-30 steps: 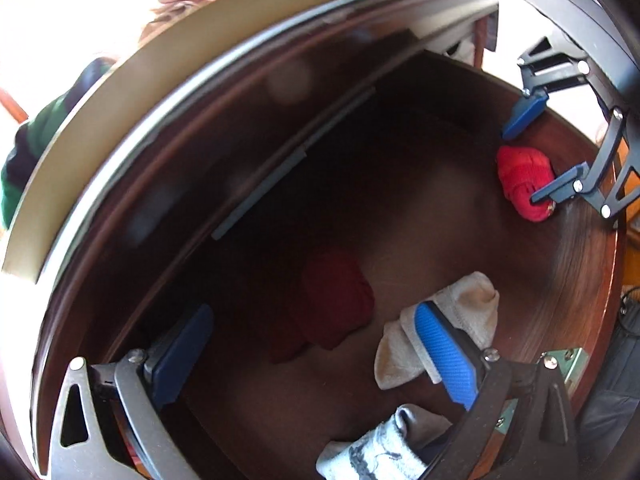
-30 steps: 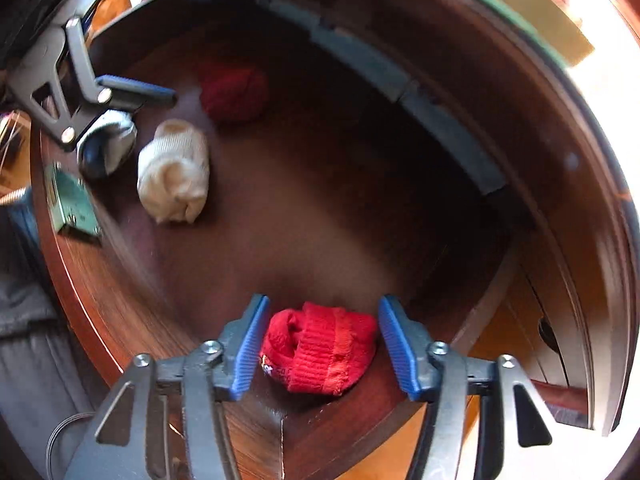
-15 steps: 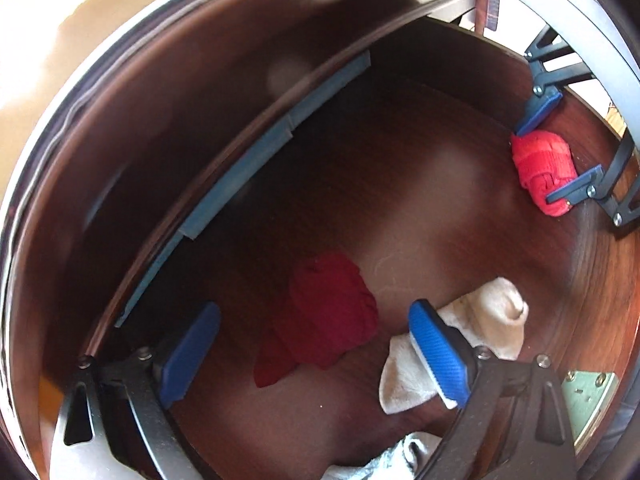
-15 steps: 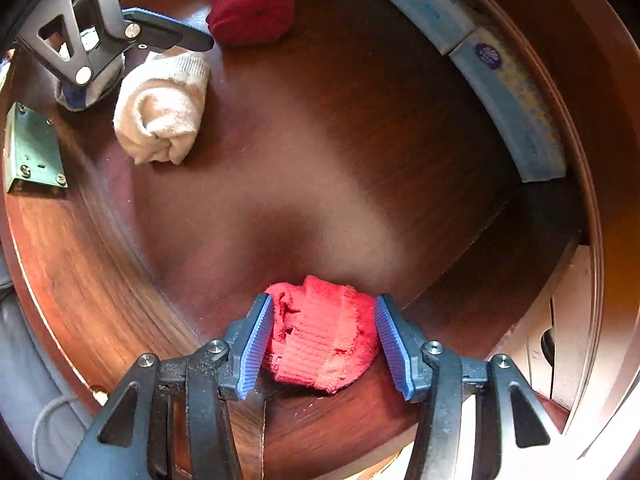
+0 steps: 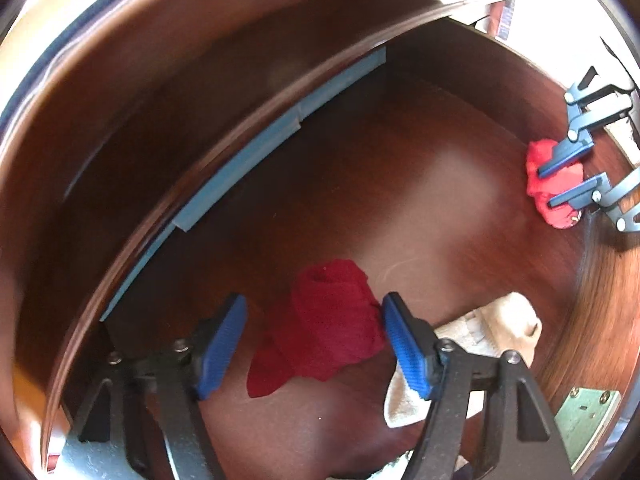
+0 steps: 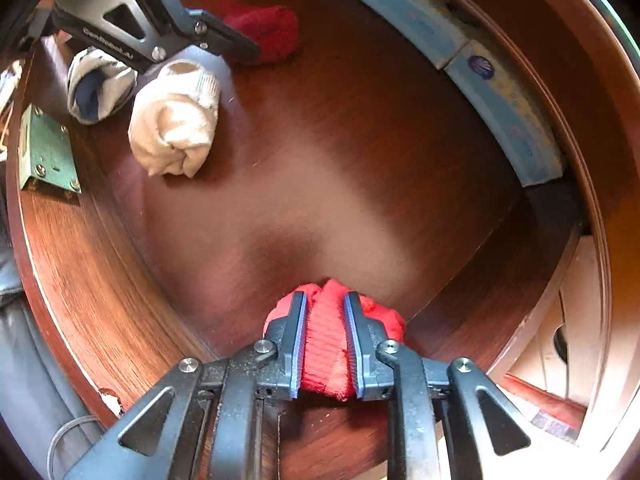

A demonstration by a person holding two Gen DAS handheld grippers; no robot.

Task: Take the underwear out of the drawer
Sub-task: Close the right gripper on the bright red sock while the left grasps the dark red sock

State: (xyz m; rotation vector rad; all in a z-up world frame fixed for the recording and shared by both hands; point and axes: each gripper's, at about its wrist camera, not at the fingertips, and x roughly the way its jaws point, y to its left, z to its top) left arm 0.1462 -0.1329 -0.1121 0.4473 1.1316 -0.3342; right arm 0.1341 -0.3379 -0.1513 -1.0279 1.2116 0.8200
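My right gripper (image 6: 326,344) has just closed on the bright red bundle (image 6: 325,340) in the drawer's (image 6: 360,160) near right corner. My left gripper (image 5: 314,344) is narrowing around the dark red bundle (image 5: 332,332), one pad touching, not yet clamped.

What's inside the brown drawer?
Inside the drawer: a bright red bundle pinched by the right gripper, a dark red bundle, a cream roll, a grey-blue roll. Anything under them is hidden.
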